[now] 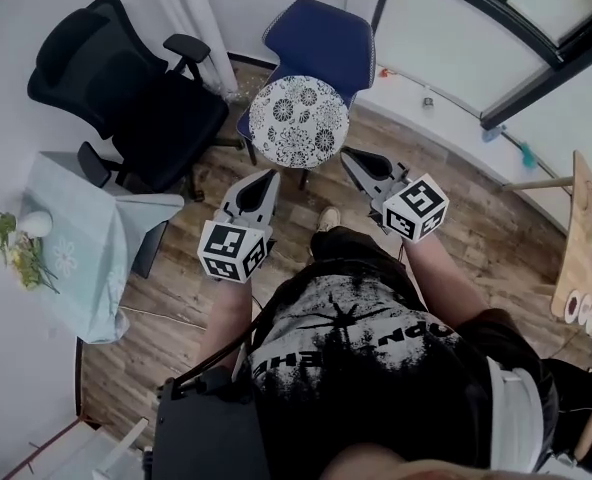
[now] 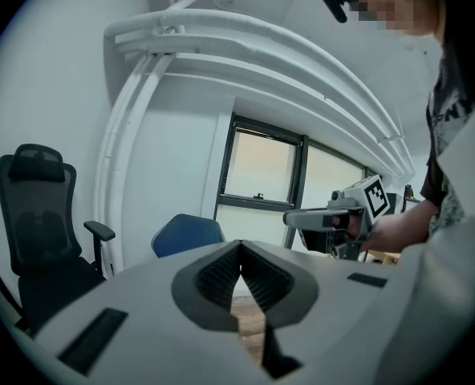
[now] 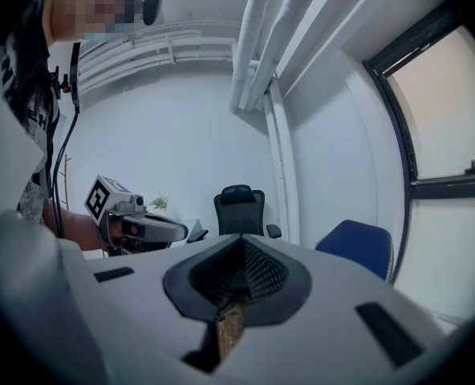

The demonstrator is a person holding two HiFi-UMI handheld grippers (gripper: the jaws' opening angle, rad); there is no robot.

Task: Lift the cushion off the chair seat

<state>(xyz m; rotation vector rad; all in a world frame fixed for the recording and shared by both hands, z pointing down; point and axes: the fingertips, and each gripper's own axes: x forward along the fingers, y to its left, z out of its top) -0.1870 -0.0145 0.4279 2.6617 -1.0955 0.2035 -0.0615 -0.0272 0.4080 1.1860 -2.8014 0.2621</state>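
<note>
The person holds both grippers out ahead of the torso, side by side and apart, pointing forward and slightly downward. The left gripper (image 1: 268,180) has its 2 jaws closed tip to tip, with nothing between them. The right gripper (image 1: 349,158) also has its 2 jaws pressed together and empty, and it angles a little outward. The left forearm (image 1: 226,313) and right forearm (image 1: 431,258) reach forward from the body, bare below the sleeves.

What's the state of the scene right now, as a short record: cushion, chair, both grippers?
cushion: round, patterned, lying on the seat, not yet lifted
blue chair: against the wall, under the cushion
left gripper: shut, empty
right gripper: shut, empty
black office chair: left of the blue chair
</note>
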